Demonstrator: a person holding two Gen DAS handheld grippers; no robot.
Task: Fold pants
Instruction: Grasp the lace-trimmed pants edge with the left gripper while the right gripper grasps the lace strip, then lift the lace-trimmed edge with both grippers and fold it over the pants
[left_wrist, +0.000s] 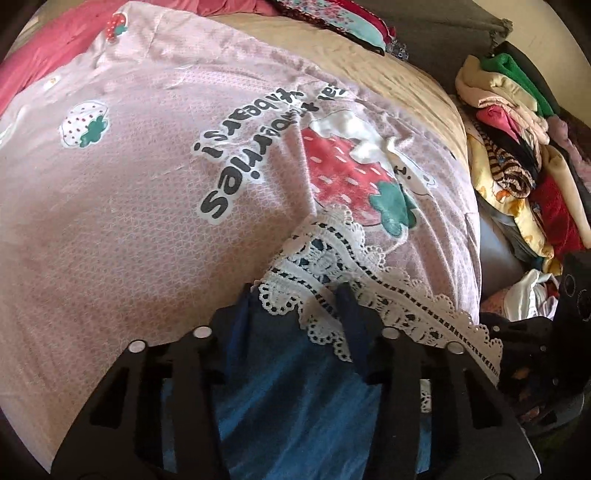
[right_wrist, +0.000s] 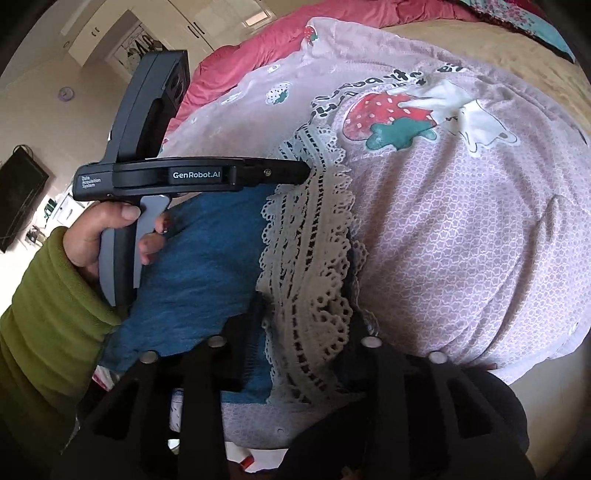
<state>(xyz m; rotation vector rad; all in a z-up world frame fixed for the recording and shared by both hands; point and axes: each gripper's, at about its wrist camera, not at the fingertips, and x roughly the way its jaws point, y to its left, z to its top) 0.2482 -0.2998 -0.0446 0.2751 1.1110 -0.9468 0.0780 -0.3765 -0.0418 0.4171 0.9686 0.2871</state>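
The blue pants (left_wrist: 295, 398) with a white lace hem (left_wrist: 332, 266) lie on a pink strawberry-print blanket (left_wrist: 129, 221). My left gripper (left_wrist: 295, 295) has its fingers spread wide over the lace hem, with blue cloth between them. In the right wrist view the pants (right_wrist: 199, 258) and lace hem (right_wrist: 310, 258) lie under my right gripper (right_wrist: 306, 314), whose fingers are spread across the lace. The left gripper (right_wrist: 308, 170) shows there from the side, its tip on the far end of the lace.
A pile of mixed clothes (left_wrist: 517, 166) lies to the right of the bed. A red quilt (right_wrist: 258, 48) and a patterned pillow (left_wrist: 332, 14) lie at the far side. A beige sheet (left_wrist: 388, 74) borders the blanket.
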